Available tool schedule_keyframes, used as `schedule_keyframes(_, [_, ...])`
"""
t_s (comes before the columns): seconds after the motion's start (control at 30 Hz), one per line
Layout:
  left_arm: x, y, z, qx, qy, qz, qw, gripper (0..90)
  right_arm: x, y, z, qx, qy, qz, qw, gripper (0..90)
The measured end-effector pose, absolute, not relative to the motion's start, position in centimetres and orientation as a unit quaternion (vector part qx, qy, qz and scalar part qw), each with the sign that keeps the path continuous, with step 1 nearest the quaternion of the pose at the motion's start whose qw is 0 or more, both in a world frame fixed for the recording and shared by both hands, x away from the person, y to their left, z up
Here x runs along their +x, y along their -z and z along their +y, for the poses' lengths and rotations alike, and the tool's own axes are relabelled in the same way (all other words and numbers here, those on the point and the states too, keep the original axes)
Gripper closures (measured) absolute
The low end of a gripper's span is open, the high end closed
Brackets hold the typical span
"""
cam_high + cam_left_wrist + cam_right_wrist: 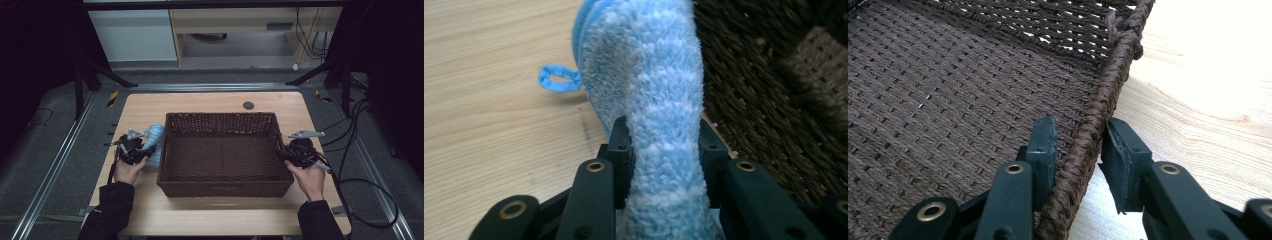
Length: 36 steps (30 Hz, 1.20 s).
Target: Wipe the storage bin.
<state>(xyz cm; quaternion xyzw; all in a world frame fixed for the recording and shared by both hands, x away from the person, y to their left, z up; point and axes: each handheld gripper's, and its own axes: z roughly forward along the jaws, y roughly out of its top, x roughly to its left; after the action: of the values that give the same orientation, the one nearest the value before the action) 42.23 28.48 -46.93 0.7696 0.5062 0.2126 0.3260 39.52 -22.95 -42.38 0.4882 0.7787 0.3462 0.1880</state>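
A fluffy blue and white cloth [644,65] with a small blue loop stands pinched between the jaws of my left gripper [664,145]. In the high view the left gripper [144,150] holds the cloth [155,141] just outside the left wall of a dark brown woven basket [222,116]. At the basket's right side, my right gripper [284,154] straddles the wall. Its jaws [1079,145] sit one inside and one outside the braided rim [1118,65], with both pads against it. The basket's floor is bare.
The basket stands in the middle of a light wooden table [210,102] with a round grommet [248,105] at the back. Cables [360,150] trail off the table's right side. Bare wood lies in front of the basket.
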Motion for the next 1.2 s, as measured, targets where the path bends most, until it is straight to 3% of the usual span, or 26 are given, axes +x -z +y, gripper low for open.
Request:
schedule_keyframes(0.23, [43.0, 47.5, 27.9, 0.777, -0.189, 0.498, 0.335, 68.1, 39.5, 42.4, -22.9, 0.486, -0.347, 0.779, 0.190, 66.7])
schedule_keyframes(0.6, [43.0, 42.9, 27.7, 0.754, -0.218, 0.466, 0.407, 68.6, 39.5, 42.4, -22.9, 0.482, -0.349, 0.780, 0.192, 66.7])
schedule_keyframes(0.93, [43.4, 45.6, 27.7, 0.775, -0.199, 0.473, 0.368, 69.0, 39.5, 42.4, -22.9, 0.482, -0.347, 0.780, 0.195, 67.0])
schedule_keyframes(1.2, [41.4, 47.6, 27.8, 0.796, -0.165, 0.471, 0.343, 69.1, 39.5, 42.5, -23.0, 0.482, -0.349, 0.780, 0.195, 66.9])
